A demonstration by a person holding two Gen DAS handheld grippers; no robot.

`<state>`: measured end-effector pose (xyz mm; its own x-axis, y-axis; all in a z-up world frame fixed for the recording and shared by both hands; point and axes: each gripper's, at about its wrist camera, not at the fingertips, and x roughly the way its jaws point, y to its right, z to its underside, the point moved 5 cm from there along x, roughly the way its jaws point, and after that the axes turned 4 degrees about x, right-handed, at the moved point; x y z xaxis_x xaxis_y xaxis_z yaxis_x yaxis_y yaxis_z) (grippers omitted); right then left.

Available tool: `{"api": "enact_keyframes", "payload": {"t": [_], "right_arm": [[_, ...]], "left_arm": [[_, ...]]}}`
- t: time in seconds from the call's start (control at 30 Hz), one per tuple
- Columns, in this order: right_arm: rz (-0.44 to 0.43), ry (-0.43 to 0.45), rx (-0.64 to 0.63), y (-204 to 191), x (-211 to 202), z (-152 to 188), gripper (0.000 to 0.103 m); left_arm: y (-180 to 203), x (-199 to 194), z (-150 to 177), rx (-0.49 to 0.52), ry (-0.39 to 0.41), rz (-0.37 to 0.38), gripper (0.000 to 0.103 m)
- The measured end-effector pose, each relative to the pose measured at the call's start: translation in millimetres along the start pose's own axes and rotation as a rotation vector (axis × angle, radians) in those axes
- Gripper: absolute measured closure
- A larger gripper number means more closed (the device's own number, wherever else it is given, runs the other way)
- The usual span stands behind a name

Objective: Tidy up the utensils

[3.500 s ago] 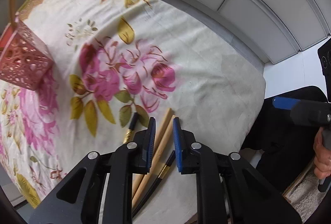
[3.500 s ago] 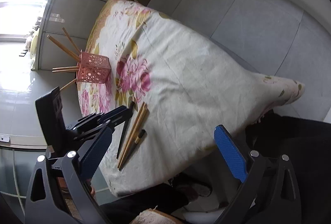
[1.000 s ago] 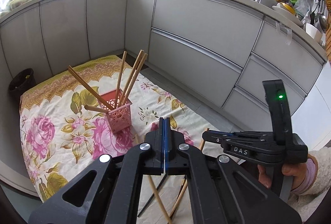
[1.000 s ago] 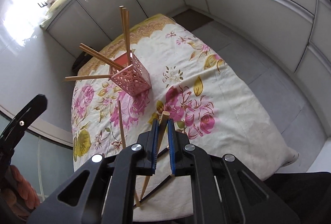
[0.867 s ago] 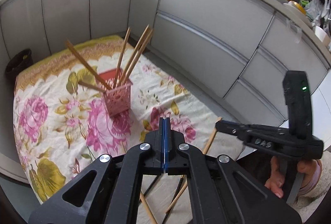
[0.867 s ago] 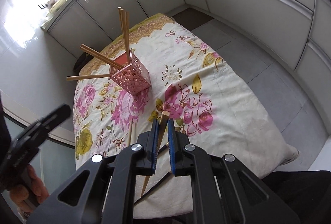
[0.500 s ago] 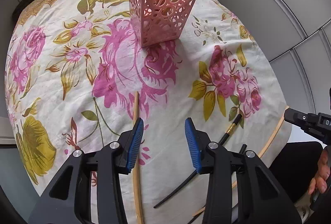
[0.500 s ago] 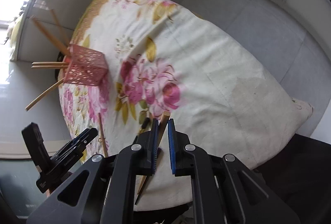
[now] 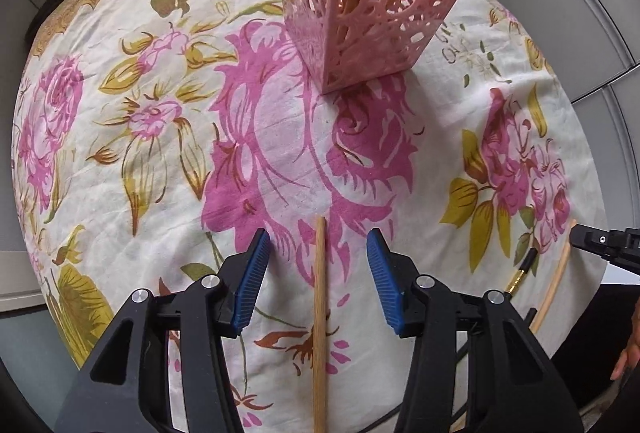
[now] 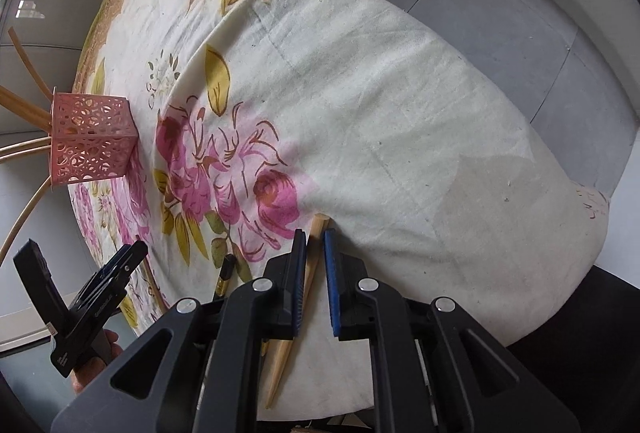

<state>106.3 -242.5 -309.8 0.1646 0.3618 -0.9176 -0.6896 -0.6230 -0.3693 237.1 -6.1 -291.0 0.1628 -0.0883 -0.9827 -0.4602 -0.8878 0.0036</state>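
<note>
A pink lattice holder (image 9: 368, 1) with several wooden chopsticks in it stands on the flowered cloth (image 9: 152, 153). My left gripper (image 9: 318, 237) points down at the cloth. Its jaws are opening, and a loose wooden chopstick (image 9: 320, 313) lies between them, clear of both pads. My right gripper (image 10: 312, 233) is shut on another wooden chopstick (image 10: 310, 273), low over the cloth's near edge. That gripper (image 9: 596, 243) and its chopstick (image 9: 554, 283) show at the right in the left wrist view. A black chopstick (image 9: 520, 273) with a gold band lies beside it.
The cloth (image 10: 400, 113) covers a low surface that drops off at its near and right edges. Grey cabinet fronts (image 10: 500, 13) stand behind it. In the right wrist view the holder (image 10: 90, 141) is at the far left and the left gripper (image 10: 134, 253) at the lower left, with a hand on it.
Both grippers have come down close to the cloth and tipped downward. The left jaws have gone from shut to wide apart over the loose chopstick. The right has kept its chopstick.
</note>
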Motion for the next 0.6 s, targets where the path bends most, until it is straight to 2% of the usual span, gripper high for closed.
{"api": "enact_keyframes", "payload": {"t": [0.07,0.1,0.13,0.2,0.23,0.33,0.43,0.53,0.6], "right_arm": [[-0.006,-0.016,0.01,2.3,0.9,-2.8,0.093],[-0.01,-0.023,0.018,3.5,1.4,-4.2,0.093],[-0.011,-0.031,0.025,3.7,1.7,-5.2,0.093],[-0.005,-0.034,0.029,3.5,1.8,-5.5,0.093],[0.003,-0.03,0.027,3.4,1.4,-5.4,0.093],[0.043,0.011,0.013,-0.1,-0.2,-1.3,0.093],[0.053,0.064,-0.016,-5.2,-0.8,3.6,0.094],[-0.001,0.117,-0.02,-4.2,-9.8,7.7,0.095],[-0.015,0.171,-0.068,-8.2,-23.9,12.8,0.095]], "left_arm": [[3.9,-0.6,-3.0,0.027,0.011,-0.025,0.056],[7.6,-2.0,-3.7,0.038,0.015,-0.017,0.065],[10.8,-3.5,-3.2,0.052,0.02,-0.018,0.068],[19.4,-6.5,-2.6,0.079,0.036,-0.015,0.095],[22.7,-7.6,-1.6,0.089,0.043,-0.024,0.098],[31.7,-10.8,1.7,0.126,0.074,-0.084,0.099],[33.2,-23.6,5.7,0.114,0.126,-0.088,0.1],[30.0,-61.9,12.0,0.087,0.217,-0.026,0.1],[28.0,-91.0,19.9,0.071,0.279,0.017,0.1]]}}
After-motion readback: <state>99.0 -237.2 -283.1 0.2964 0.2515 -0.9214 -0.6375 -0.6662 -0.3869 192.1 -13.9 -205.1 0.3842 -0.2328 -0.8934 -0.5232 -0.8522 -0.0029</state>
